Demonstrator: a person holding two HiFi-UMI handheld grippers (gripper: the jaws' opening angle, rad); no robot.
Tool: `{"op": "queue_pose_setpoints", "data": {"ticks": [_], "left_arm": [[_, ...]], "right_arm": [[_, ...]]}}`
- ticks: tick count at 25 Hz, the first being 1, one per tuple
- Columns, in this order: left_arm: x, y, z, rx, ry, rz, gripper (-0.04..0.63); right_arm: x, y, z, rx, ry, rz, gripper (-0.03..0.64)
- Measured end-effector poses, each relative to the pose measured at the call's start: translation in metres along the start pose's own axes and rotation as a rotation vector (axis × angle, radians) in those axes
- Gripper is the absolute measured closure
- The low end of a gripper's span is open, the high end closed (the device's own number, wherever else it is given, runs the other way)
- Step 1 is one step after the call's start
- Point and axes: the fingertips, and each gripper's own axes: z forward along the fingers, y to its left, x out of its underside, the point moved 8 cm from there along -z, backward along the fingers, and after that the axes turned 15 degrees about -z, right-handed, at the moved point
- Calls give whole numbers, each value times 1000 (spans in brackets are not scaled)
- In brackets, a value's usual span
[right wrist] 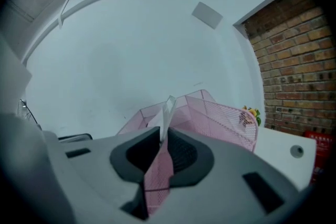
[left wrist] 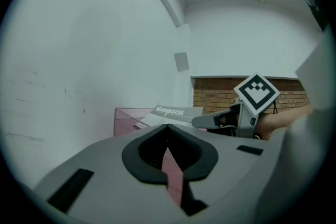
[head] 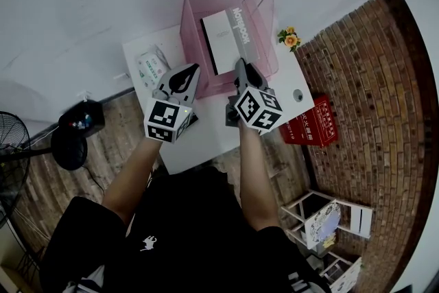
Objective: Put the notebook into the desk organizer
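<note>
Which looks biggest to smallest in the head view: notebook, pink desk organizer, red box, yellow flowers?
1. pink desk organizer
2. notebook
3. red box, close to the notebook in looks; it lies lower, on the floor, so its true size is unsure
4. yellow flowers

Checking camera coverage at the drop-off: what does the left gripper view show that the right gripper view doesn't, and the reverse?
Left gripper view only: the right gripper seen from the side, and the printed cover of the notebook.

Right gripper view only: the notebook edge-on between that gripper's own jaws, the flowers, and the white table.

Both: the pink organizer with the notebook in it, and the brick wall.
</note>
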Motion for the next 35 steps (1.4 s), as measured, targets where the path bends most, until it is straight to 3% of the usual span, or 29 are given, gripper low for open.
{"op": "queue_pose_setpoints", "data": {"ticks": [6, 13, 18, 23, 27, 35], "left_arm": [[1, 0, -1, -3, 5, 1, 592], [2, -1, -4, -6, 5, 1, 592], [3, 1, 0, -9, 10, 6, 592], [4, 2, -2, -16, 13, 5, 592], [2, 0, -3, -18, 12, 6, 592], [3, 2, -3, -21, 8, 10, 592]], "right_arm": [[-2, 1, 3, -3, 40, -125, 555], [1, 2, 4, -55, 58, -152, 477], [4, 1, 9, -141, 69, -158, 362], [4, 0, 10, -250, 83, -172, 314], [5, 1, 9, -294, 112, -212, 304], [9, 0, 10, -297, 144, -292, 305]]}}
